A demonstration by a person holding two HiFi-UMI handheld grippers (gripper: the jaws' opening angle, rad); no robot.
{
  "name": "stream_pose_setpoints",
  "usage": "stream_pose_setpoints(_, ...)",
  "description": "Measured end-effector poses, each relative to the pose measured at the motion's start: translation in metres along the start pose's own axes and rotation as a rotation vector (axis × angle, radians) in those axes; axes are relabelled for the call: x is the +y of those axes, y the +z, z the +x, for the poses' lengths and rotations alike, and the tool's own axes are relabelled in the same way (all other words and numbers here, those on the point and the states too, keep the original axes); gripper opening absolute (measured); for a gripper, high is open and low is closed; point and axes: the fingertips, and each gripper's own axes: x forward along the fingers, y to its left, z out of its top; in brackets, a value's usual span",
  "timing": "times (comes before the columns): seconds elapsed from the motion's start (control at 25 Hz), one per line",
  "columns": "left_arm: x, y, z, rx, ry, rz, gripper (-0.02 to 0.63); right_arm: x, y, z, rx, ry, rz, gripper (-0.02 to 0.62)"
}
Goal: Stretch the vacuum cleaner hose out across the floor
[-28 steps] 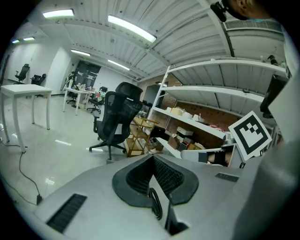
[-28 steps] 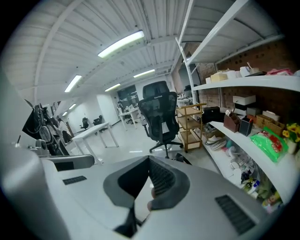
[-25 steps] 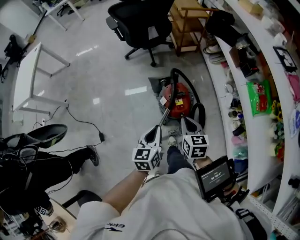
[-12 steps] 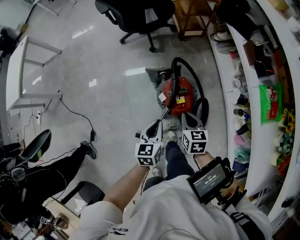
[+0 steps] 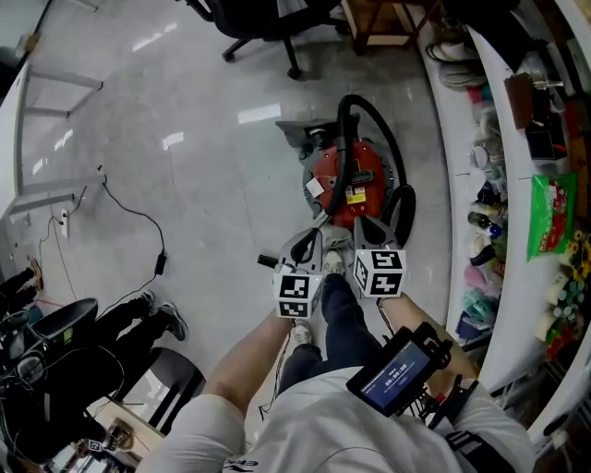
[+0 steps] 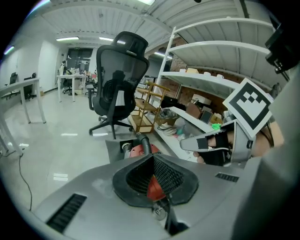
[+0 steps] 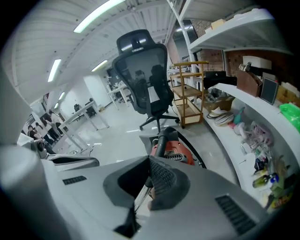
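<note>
The red vacuum cleaner (image 5: 346, 175) stands on the grey floor just ahead of my feet. Its black hose (image 5: 392, 152) loops from the top of the body round the right side. A metal wand (image 5: 319, 220) slants from the body toward me. My left gripper (image 5: 307, 243) hangs shut and empty just short of the wand. Beside it, my right gripper (image 5: 364, 227) is shut and empty too, near the vacuum's near edge. The left gripper view shows the vacuum (image 6: 135, 150) beyond the closed left gripper (image 6: 151, 158). In the right gripper view the hose (image 7: 161, 140) rises ahead of the right gripper (image 7: 150, 163).
A black office chair (image 5: 268, 18) and a wooden rack (image 5: 383, 23) stand beyond the vacuum. Curved white shelves (image 5: 466, 185) full of goods run along the right. A thin cable (image 5: 138, 231) trails on the floor at left, near a seated person's legs (image 5: 129, 319).
Both grippers have sunk toward the vacuum, staying shut. The vacuum now appears larger and nearer in the head view.
</note>
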Motion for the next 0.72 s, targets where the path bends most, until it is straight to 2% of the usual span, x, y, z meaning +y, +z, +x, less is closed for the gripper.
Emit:
stream_pose_setpoints(0.16,0.011,-0.027,0.031,0.027,-0.002,0.002,0.002,-0.010,-0.014,0.031,0.018,0.005,0.007,-0.002)
stream_pose_setpoints(0.6,0.020,-0.090,0.091,0.110,-0.070,0.104,0.006,-0.022,-0.045,0.097,0.070,0.041,0.001,-0.002)
stream_pose_setpoints(0.72,0.022,-0.109,0.105,0.135,-0.098,0.131,0.048,-0.020,-0.052,0.111,0.089,0.072,0.011,0.027)
